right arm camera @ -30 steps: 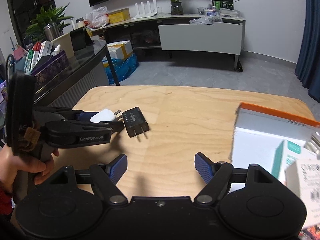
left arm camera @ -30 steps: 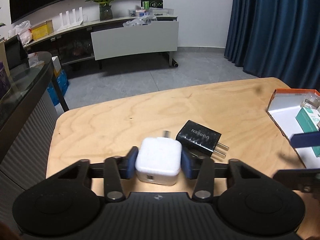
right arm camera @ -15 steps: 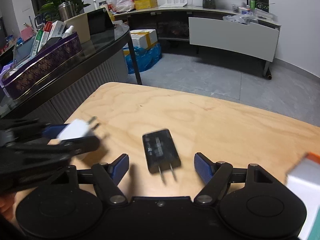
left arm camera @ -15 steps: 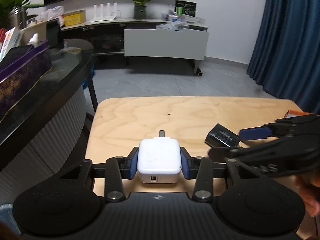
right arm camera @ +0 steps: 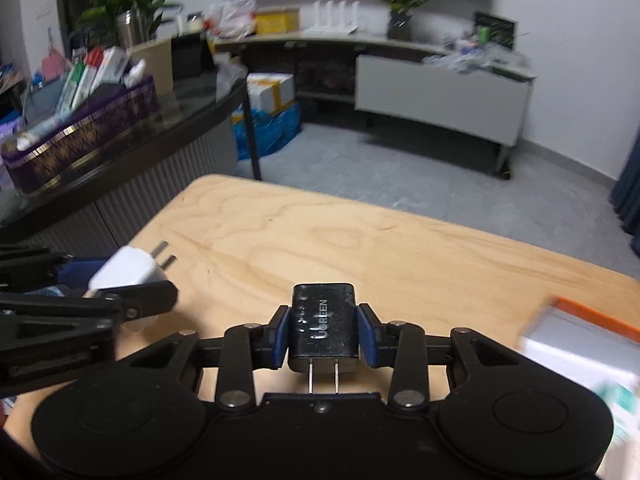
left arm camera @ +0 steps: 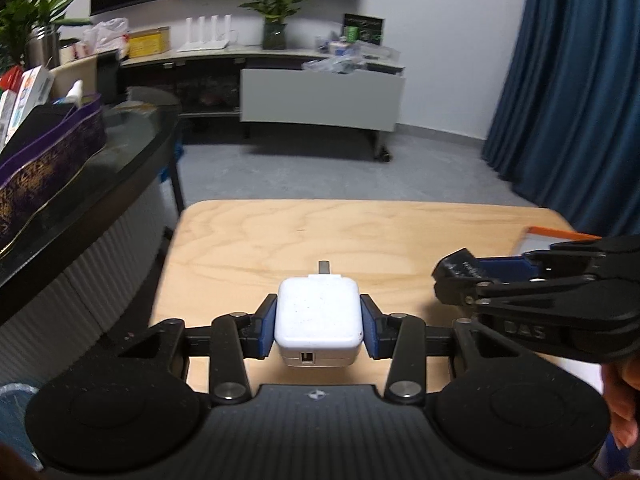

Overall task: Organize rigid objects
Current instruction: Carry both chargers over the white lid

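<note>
My left gripper is shut on a white charger, held above the wooden table, prongs pointing away. My right gripper is shut on a black UGREEN charger, prongs pointing back at the camera. In the left wrist view the right gripper comes in from the right with the black charger in it. In the right wrist view the left gripper shows at the left with the white charger.
A white box with an orange rim lies on the table at the right, with packets inside. A dark glass counter with a purple box stands to the left of the table. Grey floor and a sideboard lie beyond.
My right gripper has moved forward and shut on the black charger, which lay on the table before. My left gripper still holds the white charger and has turned a little.
</note>
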{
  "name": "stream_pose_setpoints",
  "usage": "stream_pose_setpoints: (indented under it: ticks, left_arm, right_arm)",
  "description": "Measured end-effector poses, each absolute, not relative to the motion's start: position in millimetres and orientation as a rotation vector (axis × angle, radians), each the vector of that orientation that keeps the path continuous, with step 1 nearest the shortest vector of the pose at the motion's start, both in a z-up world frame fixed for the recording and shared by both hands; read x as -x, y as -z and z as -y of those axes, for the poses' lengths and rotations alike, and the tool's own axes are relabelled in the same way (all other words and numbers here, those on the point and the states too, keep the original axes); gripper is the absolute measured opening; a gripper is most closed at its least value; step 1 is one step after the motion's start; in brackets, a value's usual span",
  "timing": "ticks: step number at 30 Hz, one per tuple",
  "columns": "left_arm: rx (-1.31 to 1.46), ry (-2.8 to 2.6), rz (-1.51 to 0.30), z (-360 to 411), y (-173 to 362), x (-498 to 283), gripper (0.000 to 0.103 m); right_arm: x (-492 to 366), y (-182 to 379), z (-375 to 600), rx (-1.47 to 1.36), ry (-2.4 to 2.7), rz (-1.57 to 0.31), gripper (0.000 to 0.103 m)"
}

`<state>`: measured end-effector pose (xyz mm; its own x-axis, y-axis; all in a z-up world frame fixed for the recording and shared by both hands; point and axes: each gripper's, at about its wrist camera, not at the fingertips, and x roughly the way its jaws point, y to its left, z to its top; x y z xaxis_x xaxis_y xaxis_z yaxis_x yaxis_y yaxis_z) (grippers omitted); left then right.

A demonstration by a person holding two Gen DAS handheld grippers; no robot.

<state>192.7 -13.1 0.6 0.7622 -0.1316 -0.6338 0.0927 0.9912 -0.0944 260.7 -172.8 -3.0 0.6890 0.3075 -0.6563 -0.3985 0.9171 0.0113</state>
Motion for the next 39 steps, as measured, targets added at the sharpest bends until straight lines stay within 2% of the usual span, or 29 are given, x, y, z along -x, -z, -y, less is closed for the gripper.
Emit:
stream_pose_setpoints:
  ticks: [8, 18, 39]
  left_arm:
    - [0.073, 0.277, -0.674, 90, -27, -148, 0.042]
    - [0.04, 0.421, -0.656, 200, -31, -82, 0.042]
    - [-0.021, 0.327, -0.666, 233, -22, -52, 0.042]
  right_arm:
    - [-162, -45, 281, 0.0, -0.21, -0.612, 0.044]
    - [-57, -48, 398, -0.085, 0.015, -0.571, 0.044]
    - [-23, -33, 419, -0.127, -0.014, -0.558, 0.044]
